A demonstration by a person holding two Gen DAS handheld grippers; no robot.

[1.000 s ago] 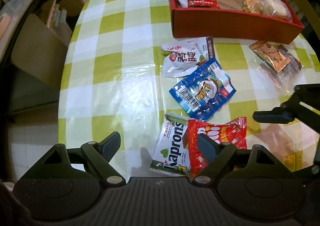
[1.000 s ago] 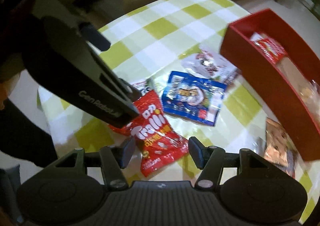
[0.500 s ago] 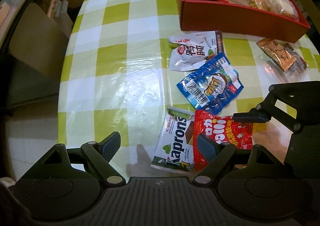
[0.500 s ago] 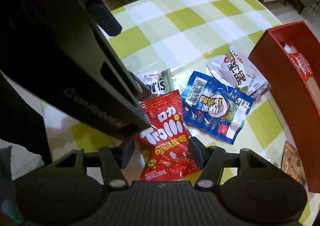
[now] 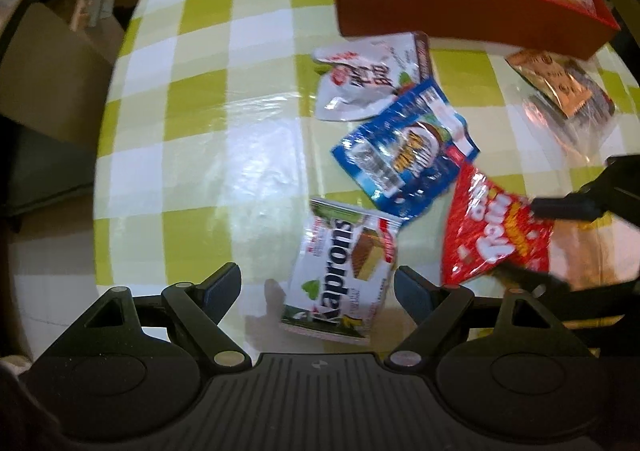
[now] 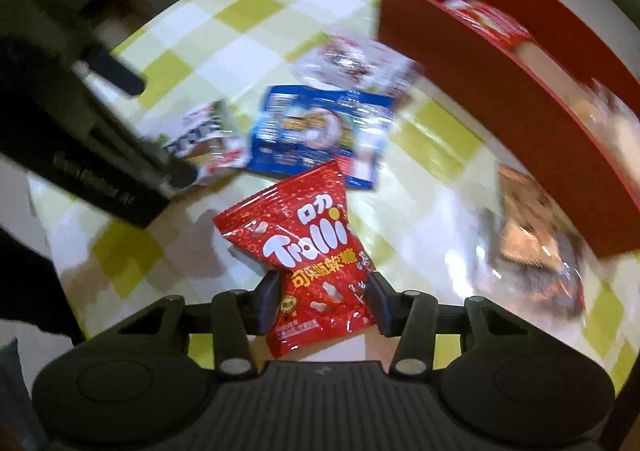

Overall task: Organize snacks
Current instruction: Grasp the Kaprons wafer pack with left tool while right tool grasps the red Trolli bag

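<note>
Right tool [image 6: 323, 301] closing, apparently pinching red Trolli bag [image 6: 304, 251].

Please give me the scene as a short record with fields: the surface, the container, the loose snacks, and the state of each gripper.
surface: table with green-and-white checked cloth
container: red box, some snacks already inside
loose snacks: Kaprons wafer pack, blue packet, white pouch, brown packet
left gripper: open, over the Kaprons wafer pack
right gripper: jaws just closed further, now shut on the red Trolli bag
</note>
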